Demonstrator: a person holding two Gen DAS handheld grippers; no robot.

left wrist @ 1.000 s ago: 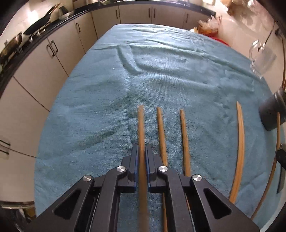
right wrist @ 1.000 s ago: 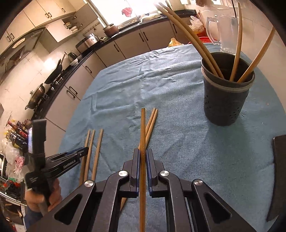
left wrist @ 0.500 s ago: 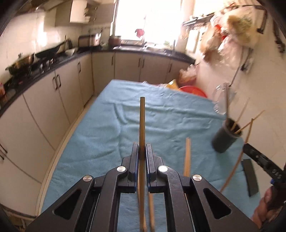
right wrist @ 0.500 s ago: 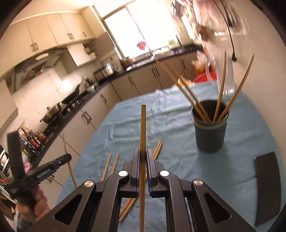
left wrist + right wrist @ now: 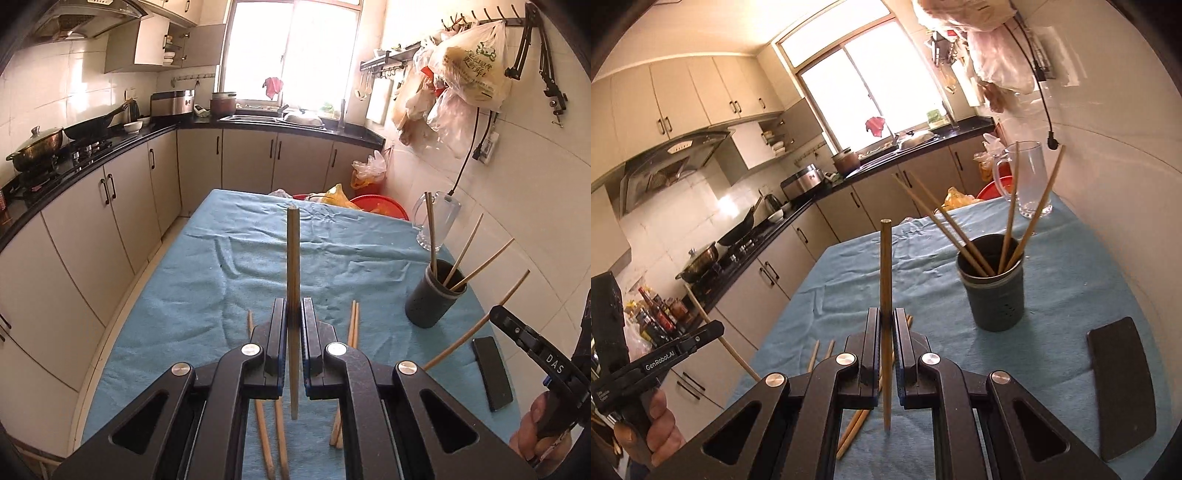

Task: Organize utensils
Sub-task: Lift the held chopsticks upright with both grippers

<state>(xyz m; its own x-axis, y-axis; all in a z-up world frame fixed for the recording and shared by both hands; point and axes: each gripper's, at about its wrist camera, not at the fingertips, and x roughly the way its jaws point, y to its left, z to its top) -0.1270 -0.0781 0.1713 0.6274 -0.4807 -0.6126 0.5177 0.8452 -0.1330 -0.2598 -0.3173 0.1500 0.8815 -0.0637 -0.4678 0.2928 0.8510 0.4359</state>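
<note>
— Closest to the left camera, what has the left gripper (image 5: 293,321) got?

— Its jaws are closed tight on one chopstick (image 5: 293,280), which stands up clear of the blue cloth (image 5: 207,280). The right gripper (image 5: 885,328) is the same: clamped on its own chopstick (image 5: 885,280), lifted off the table.

— So two are in the air. What lies on the cloth under them?

— Loose sticks. In the left view a pair (image 5: 271,435) runs under the gripper body, and another pair (image 5: 352,325) lies just to the right of it. I count about four left, though the gripper bodies hide parts of them.

— And the holder?

— The dark cup (image 5: 993,295) stands further out on the cloth, toward the wall side, with four chopsticks (image 5: 1010,221) already leaning in it. A flat black slab (image 5: 1121,387) lies near it, and a clear glass mug (image 5: 1030,177) stands behind, at the far end of the table.

— How far along would you say?

— Roughly the middle. Four are stowed, two are held and not yet dropped in, and the ones on the cloth are untouched. Both held sticks are near the cup but not over it, so carrying them across and letting go is what I would expect to remain for these two.
</note>
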